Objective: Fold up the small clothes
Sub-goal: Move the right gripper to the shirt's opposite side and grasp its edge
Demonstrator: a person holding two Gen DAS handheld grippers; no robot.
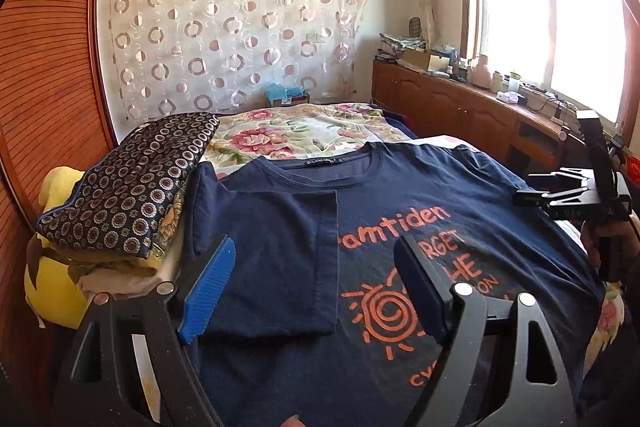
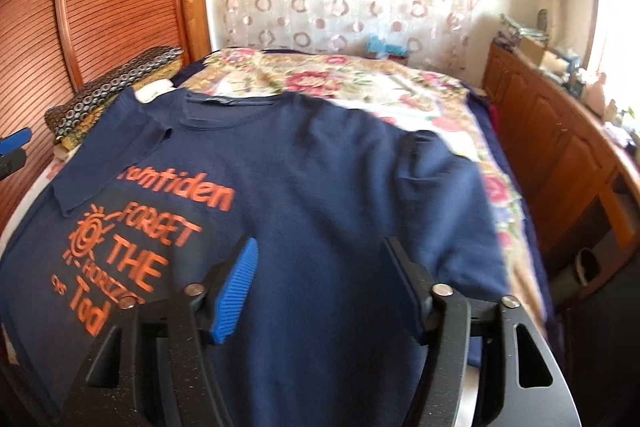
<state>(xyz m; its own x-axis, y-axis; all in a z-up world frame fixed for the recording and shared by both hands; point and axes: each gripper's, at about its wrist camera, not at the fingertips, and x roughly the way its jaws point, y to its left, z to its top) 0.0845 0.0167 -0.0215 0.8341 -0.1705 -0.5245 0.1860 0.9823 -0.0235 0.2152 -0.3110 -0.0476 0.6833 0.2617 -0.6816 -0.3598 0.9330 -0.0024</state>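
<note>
The navy T-shirt [image 1: 400,195] lies face up across the near end of the bed [image 1: 304,127], collar toward the flowered bedspread, orange print showing, and its left sleeve [image 1: 276,259] is already turned in over the chest, its edge just covering the start of the lettering. The left gripper [image 1: 316,287] hangs over that folded sleeve with its jaws spread wide, blue pad on one side, nothing between them. The right gripper [image 2: 320,287] sits over the other half of the shirt, jaws just as wide and just as empty, and the right-hand view is smeared, so how close it is to the cloth cannot be judged. The right sleeve [image 2: 432,163] lies bunched beside the shirt's far edge, not yet turned in. Here is where it could slip: with nothing pinning the left sleeve, any tug on the shirt's right side may drag the whole body and flip that flap open again. A pinch on the bunched sleeve could take two layers, or the bedspread under the shirt, and lift the lot. A stack of folded patterned cloth [image 1: 132,187] sits hard against the shirt's left shoulder, so a sweep that way might nudge it. The shirt's near hem appears to run off the bed edge, and its weight could pull the fold crooked.
</note>
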